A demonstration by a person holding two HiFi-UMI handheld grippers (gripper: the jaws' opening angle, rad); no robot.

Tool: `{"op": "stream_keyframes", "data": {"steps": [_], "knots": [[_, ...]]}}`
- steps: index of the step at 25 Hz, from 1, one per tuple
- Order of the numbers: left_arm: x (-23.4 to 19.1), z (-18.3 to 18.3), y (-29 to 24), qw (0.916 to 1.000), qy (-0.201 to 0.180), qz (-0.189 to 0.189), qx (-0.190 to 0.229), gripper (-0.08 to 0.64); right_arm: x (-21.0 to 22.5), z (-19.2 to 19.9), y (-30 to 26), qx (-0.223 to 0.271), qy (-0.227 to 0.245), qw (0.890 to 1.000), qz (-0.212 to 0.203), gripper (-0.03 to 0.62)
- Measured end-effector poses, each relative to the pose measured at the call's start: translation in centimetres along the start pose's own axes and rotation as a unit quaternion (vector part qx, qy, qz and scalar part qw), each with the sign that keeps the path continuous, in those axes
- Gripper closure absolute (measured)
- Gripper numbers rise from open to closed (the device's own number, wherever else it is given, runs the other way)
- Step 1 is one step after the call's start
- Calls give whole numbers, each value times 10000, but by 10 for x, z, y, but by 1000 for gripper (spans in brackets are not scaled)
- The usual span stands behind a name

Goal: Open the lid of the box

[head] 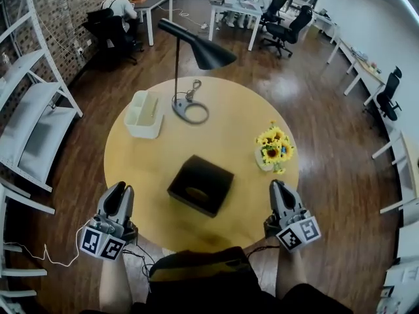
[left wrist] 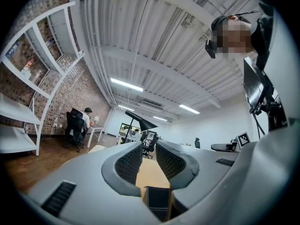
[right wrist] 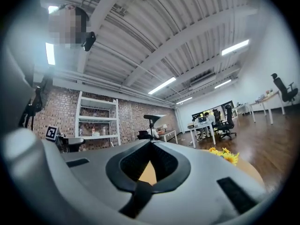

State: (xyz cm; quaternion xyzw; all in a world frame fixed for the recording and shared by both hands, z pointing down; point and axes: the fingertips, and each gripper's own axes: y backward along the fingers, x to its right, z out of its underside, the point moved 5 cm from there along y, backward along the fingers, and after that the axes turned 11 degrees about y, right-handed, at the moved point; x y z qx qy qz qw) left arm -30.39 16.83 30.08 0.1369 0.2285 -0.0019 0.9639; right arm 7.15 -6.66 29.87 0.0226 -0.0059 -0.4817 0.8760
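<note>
A black box (head: 200, 184) with its lid on lies near the middle of the round yellow table (head: 229, 136). My left gripper (head: 120, 190) (left wrist: 149, 149) hovers at the table's near left edge, to the left of the box and apart from it. Its jaws stand a little apart with nothing between them. My right gripper (head: 278, 186) (right wrist: 151, 142) is at the near right edge, to the right of the box. Its fingertips meet and hold nothing. Neither gripper touches the box.
A black desk lamp (head: 194, 51) stands at the table's far side, with a white organiser tray (head: 144, 115) to its left. Sunflowers in a small vase (head: 273, 148) stand right of the box. White shelves (head: 26, 110) are on the left, and desks with seated people are behind.
</note>
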Motion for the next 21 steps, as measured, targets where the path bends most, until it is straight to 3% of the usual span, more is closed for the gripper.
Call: {"op": "stream_keyframes", "data": {"steps": [6,13,21], "knots": [[-1,2,0,9999,76,-49,-89,465,1,11,-6,-269,112,9996,63,591],[-10,11,-3,9997,173,-98,-147,465,8,12,-4,-257,140,9995,116,591],[-15,15,-20,9982,521,161,-240,465,15,20,2,-331,185,9986,358,591]]}}
